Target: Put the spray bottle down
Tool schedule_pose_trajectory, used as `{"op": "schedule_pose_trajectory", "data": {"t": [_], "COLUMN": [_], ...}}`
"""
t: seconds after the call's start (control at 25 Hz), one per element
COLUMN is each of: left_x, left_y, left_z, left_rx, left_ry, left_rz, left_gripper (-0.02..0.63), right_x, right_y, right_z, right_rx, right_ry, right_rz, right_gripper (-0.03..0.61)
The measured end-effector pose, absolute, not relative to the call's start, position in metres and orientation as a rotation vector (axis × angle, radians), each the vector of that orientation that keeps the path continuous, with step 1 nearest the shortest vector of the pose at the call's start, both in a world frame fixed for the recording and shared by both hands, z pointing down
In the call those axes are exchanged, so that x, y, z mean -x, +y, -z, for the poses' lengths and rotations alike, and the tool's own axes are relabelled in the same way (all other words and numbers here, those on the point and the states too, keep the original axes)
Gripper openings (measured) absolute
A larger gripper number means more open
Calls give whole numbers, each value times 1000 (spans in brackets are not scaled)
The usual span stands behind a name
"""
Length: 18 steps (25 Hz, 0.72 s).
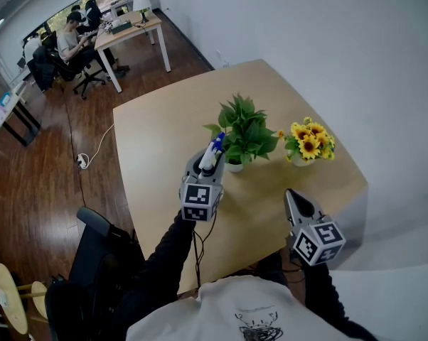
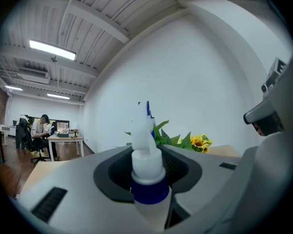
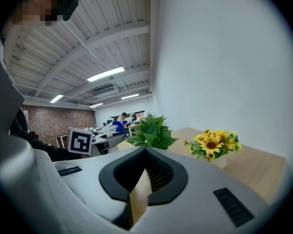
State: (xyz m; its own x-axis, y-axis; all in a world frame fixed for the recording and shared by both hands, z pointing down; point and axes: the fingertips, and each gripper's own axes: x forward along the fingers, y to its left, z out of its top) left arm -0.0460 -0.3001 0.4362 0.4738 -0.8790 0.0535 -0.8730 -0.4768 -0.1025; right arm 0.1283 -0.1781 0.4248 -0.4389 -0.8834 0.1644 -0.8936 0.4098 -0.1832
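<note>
Spray bottle (image 1: 211,155) upright between the jaws of the left gripper (image 1: 208,168), just on the near-left side of the potted plant (image 1: 244,130), over the bench (image 1: 157,133). The jaws are about half open. The left gripper view shows a dark gap down one side of the bottle's body, so I read the grip as loosened, not clamping. Nobody can see the base from here, because the gripper covers it. If the bottle isn't fully seated on the bench, it drops and may topple.

Next worry is the pull-back. The other jaw looks to sit close against the bottle, and dragging it backward could take the bottle along or tip it over. It's tall and narrow with a heavy spray head, so I'd expect it to go over easily.

The right gripper (image 1: 297,203) sits well apart to the near right of the plant, jaws tip to tip and holding nothing, so it poses no threat.

Further out, the blue nozzle sits right up against the plant's leaves. A forward nudge could catch the foliage or bump the white pot (image 1: 234,166). The sunflowers (image 1: 310,142), just right of the plant, look safely clear.
</note>
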Motion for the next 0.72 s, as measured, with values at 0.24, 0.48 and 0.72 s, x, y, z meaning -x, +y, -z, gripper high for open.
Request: {"op": "schedule_pose_trajectory", "data": {"t": [0.24, 0.48, 0.72], "left_x": [44, 56, 72], "left_y": [-295, -274, -234], "left_z": [-441, -444, -456], "left_rx": [2705, 2725, 2743], "left_ry": [1547, 1575, 1635], "left_rz": [150, 127, 106], "left_gripper": [221, 284, 291], "right_x": [-129, -127, -122], "right_y": [-177, -175, -176], "right_z": [-425, -425, -428], "right_rx": [-1638, -1632, -1615], "right_ry": [-2604, -2611, -2625], "right_rz": [-376, -383, -400], "right_gripper": [-21, -21, -21]}}
